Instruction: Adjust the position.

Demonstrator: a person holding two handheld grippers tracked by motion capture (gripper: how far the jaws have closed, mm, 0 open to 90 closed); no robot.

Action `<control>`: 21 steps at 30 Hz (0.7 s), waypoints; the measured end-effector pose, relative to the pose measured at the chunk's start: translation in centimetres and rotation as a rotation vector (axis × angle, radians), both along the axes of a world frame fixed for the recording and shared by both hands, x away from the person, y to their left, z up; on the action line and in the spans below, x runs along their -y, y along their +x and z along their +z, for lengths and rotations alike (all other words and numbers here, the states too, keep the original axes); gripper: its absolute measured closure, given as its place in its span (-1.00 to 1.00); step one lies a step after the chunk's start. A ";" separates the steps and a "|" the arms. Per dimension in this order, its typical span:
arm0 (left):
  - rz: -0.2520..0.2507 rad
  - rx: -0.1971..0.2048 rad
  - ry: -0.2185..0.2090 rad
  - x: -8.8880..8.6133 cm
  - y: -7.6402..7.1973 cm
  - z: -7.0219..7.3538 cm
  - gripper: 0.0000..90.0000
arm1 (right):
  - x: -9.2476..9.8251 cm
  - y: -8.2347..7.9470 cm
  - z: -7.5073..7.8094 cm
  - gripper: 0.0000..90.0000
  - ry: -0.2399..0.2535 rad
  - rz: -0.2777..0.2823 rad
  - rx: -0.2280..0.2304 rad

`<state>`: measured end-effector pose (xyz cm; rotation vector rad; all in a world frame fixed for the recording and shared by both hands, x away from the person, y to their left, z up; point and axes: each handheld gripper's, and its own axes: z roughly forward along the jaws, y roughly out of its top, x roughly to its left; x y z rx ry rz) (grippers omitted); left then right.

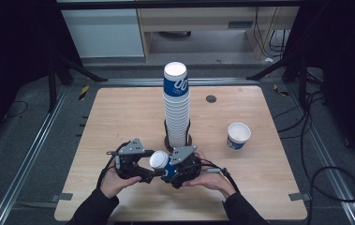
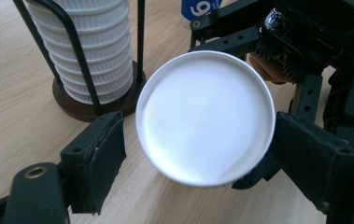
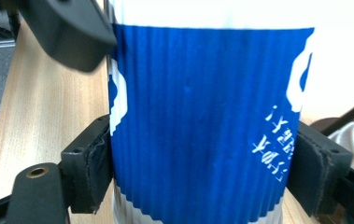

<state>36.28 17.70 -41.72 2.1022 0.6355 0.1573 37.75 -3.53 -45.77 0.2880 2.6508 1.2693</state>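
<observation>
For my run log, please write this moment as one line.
right gripper: shut on blue cup | left gripper: open, jaws beside cup's rim | cup stack: in holder | single cup: upright, apart

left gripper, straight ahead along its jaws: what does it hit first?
Most likely the paper cup, whose white mouth faces the left gripper between its open jaws. The right gripper holds that cup; depth is unclear.

Tall stack of cups (image 1: 176, 105) on round stand, single upright cup (image 1: 238, 135) right; wooden table (image 1: 119, 117)
</observation>
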 end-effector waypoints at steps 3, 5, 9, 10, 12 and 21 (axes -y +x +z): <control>-0.008 -0.003 0.007 0.2 -0.1 -0.1 -0.60 | -0.3 -0.1 -0.1 -0.55 -0.004 0.006 0.005; -0.012 -0.004 0.010 0.3 -0.1 -0.2 -0.57 | -0.4 -0.2 -0.1 -0.55 -0.009 0.011 0.004; -0.022 -0.013 0.017 0.4 -0.1 -0.3 -0.52 | -0.5 -0.3 -0.2 -0.55 -0.010 0.018 0.007; -0.022 -0.013 0.019 0.4 -0.1 -0.3 -0.51 | -0.5 -0.3 -0.2 -0.55 -0.008 0.020 0.007; -0.023 -0.015 0.021 0.5 -0.1 -0.4 -0.47 | -0.5 -0.3 -0.2 -0.55 -0.010 0.023 0.009; -0.023 -0.029 0.004 0.3 -0.1 -0.3 -0.41 | -0.6 -0.3 -0.3 -0.57 -0.014 0.022 0.010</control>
